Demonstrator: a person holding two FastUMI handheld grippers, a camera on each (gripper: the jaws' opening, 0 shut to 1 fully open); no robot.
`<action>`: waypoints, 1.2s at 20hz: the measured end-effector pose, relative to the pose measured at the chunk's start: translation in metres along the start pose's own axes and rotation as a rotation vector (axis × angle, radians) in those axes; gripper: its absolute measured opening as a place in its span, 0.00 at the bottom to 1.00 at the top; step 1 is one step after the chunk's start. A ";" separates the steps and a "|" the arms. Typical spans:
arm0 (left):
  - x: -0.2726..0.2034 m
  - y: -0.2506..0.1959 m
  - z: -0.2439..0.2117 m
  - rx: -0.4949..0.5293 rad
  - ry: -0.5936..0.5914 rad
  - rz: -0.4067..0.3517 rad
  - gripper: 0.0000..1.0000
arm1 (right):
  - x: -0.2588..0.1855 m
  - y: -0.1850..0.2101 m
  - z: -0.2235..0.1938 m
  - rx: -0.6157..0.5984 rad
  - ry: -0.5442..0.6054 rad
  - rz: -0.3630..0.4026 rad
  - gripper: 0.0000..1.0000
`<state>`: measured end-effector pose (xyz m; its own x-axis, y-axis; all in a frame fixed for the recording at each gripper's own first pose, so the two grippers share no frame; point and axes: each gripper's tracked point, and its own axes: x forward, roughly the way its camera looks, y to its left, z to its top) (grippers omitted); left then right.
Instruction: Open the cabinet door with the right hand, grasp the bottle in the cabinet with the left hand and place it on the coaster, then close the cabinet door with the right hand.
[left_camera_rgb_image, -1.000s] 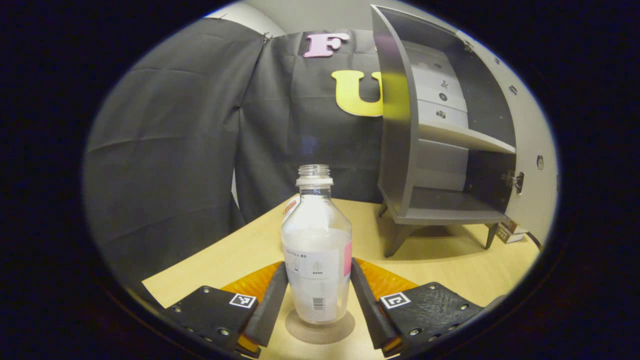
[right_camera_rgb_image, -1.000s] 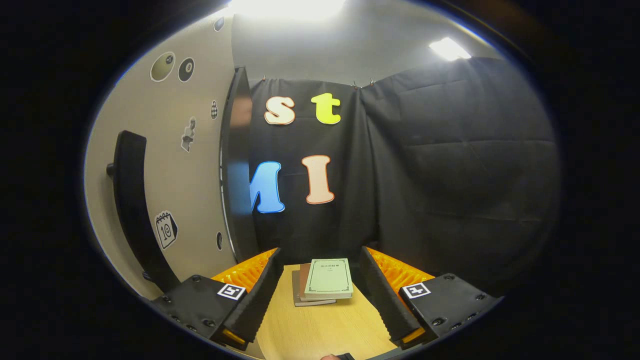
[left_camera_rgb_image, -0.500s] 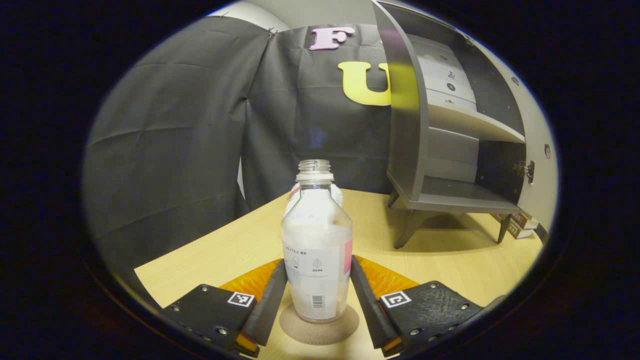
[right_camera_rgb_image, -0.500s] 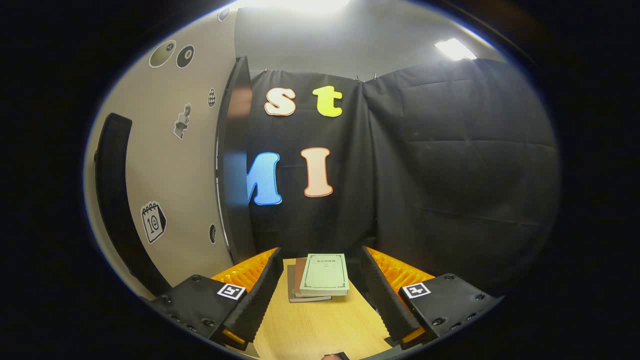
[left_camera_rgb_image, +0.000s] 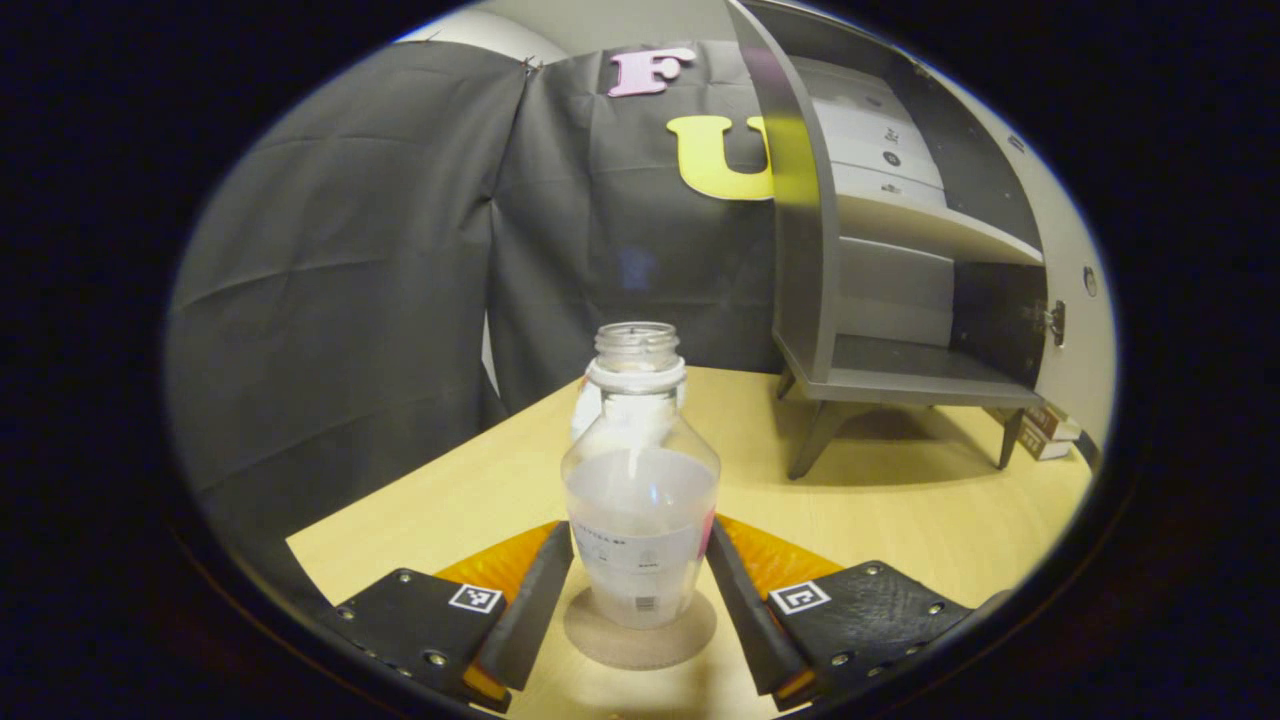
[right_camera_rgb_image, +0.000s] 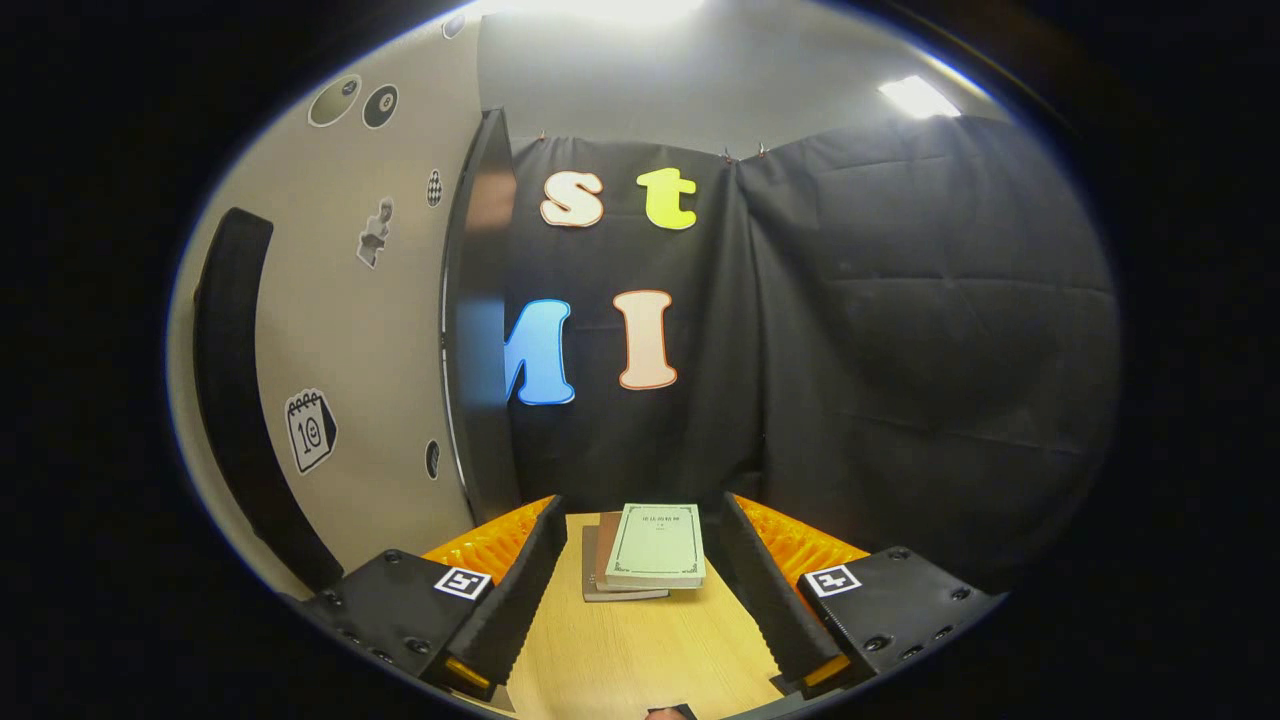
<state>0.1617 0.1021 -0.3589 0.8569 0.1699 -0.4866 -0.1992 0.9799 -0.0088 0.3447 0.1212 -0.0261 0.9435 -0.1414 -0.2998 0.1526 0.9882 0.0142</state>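
Observation:
A clear bottle (left_camera_rgb_image: 640, 480) with no cap and a white label stands on the round brown coaster (left_camera_rgb_image: 640, 648) on the wooden table (left_camera_rgb_image: 900, 520). My left gripper (left_camera_rgb_image: 640, 528) is shut on the bottle, one finger against each side low down. The grey cabinet (left_camera_rgb_image: 810, 250) stands open at the back right, its shelves bare, its door (left_camera_rgb_image: 1085, 330) swung out to the right. In the right gripper view the door's pale face (right_camera_rgb_image: 380, 330) with stickers and a long black handle (right_camera_rgb_image: 235, 400) is at the left. My right gripper (right_camera_rgb_image: 640, 505) is open and holds nothing.
A small stack of books (right_camera_rgb_image: 645, 550) lies on the table (right_camera_rgb_image: 640, 650) just ahead of the right gripper. Small boxes (left_camera_rgb_image: 1045, 435) sit by the cabinet's right leg. Black cloth walls close in the table behind and on both sides.
The bottle came down onto the coaster and now leans a little differently between the left fingers. The left view shifted slightly against the cabinet. The right gripper drifted slightly beside the door.

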 end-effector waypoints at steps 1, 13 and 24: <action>-0.001 -0.001 0.002 -0.007 0.000 0.002 0.80 | -0.001 -0.002 0.000 -0.004 -0.002 0.001 0.98; -0.029 -0.003 0.070 0.001 -0.088 0.038 0.82 | -0.003 -0.012 0.004 0.027 -0.034 0.038 0.98; -0.054 -0.010 0.131 -0.001 -0.156 0.037 0.81 | -0.004 -0.030 0.005 0.084 -0.054 0.059 0.98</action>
<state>0.1799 0.0967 -0.2178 0.9123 0.2198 -0.3454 -0.2323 0.9726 0.0055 0.3377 0.0914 -0.0206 0.9657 -0.0883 -0.2443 0.1183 0.9868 0.1107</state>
